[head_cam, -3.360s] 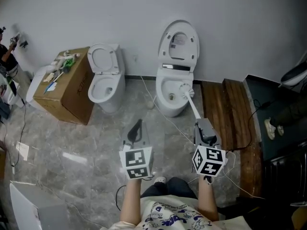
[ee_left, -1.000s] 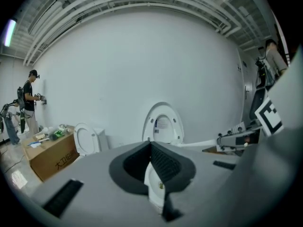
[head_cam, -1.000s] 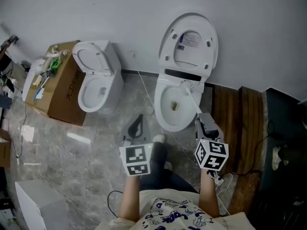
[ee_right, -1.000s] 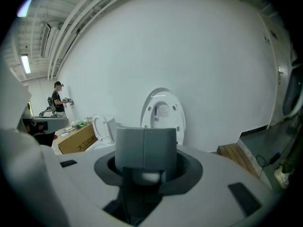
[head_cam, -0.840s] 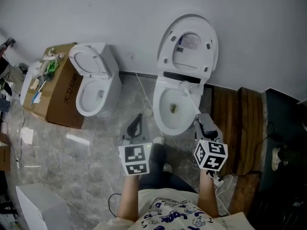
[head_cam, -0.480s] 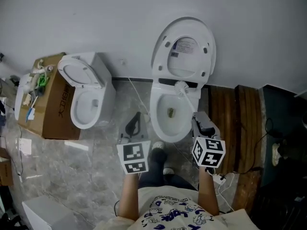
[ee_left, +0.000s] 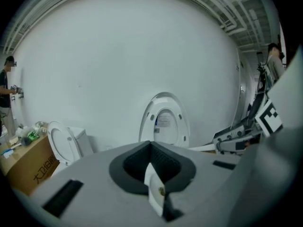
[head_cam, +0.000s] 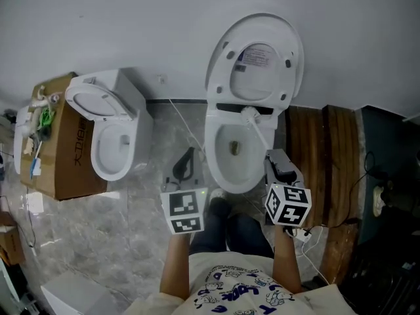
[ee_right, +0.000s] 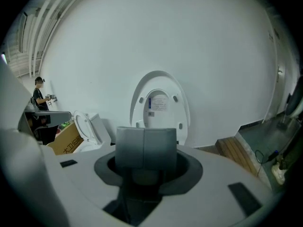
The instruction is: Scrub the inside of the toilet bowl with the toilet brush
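Your right claw (head_cam: pixel 278 163) is clamped on the handle of the toilet brush (head_cam: pixel 258 134), in front of the toilet's (head_cam: pixel 214 155) right rim. The handle slants up across the bowl. Its white head sits at the back edge of the bowl, just below the hinge of the raised lid (head_cam: pixel 256 52).

Your left claw (head_cam: pixel 186 171) is closed on nothing and hangs over the floor (head_cam: pixel 134 202) just left of the toilet's front.

A second toilet (head_cam: pixel 109 140) stands well to the left of the toilet, with a cardboard box (head_cam: pixel 60 159) beyond it. Wooden boards (head_cam: pixel 326 151) lie just to the toilet's right.

Compared with a few seconds ago, you stand closer to the toilet. The brush head has stayed at the back rim.
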A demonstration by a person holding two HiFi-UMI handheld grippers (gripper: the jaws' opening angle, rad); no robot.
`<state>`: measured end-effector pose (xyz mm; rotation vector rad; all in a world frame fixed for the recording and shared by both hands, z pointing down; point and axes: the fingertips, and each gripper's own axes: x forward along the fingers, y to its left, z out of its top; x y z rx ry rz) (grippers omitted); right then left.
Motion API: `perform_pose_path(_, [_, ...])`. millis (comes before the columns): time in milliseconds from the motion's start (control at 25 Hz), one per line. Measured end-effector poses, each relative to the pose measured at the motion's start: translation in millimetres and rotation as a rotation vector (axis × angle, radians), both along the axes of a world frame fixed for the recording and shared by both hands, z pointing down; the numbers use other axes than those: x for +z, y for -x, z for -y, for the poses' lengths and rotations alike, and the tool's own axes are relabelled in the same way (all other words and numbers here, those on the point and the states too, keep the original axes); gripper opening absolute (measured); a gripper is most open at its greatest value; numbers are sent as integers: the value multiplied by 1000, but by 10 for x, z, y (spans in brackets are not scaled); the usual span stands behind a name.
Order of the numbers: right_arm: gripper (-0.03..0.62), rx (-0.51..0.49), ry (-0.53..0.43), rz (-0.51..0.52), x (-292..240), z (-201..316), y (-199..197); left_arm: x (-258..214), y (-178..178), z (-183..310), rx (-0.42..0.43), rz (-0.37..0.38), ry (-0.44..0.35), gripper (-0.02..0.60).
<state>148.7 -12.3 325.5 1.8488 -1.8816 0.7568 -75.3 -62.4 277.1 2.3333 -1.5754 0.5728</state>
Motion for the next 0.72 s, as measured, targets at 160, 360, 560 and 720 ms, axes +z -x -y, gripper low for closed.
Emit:
perform_pose_path(160, [170,-4,48,-1,189,41,11,181,-39,82,17,4,38,2])
perform_pose_path(360, [170,-15,100,0,402,77,12,381,-103,144,35,3,76,2])
perform_pose_path(560, [170,-37,156,-3,623,94,-13,536,-165,160,41,4,108,2])
perform_pose_path(720, [170,-55,202,-17,820,113,-49,714,-190,167,35,13,144,2])
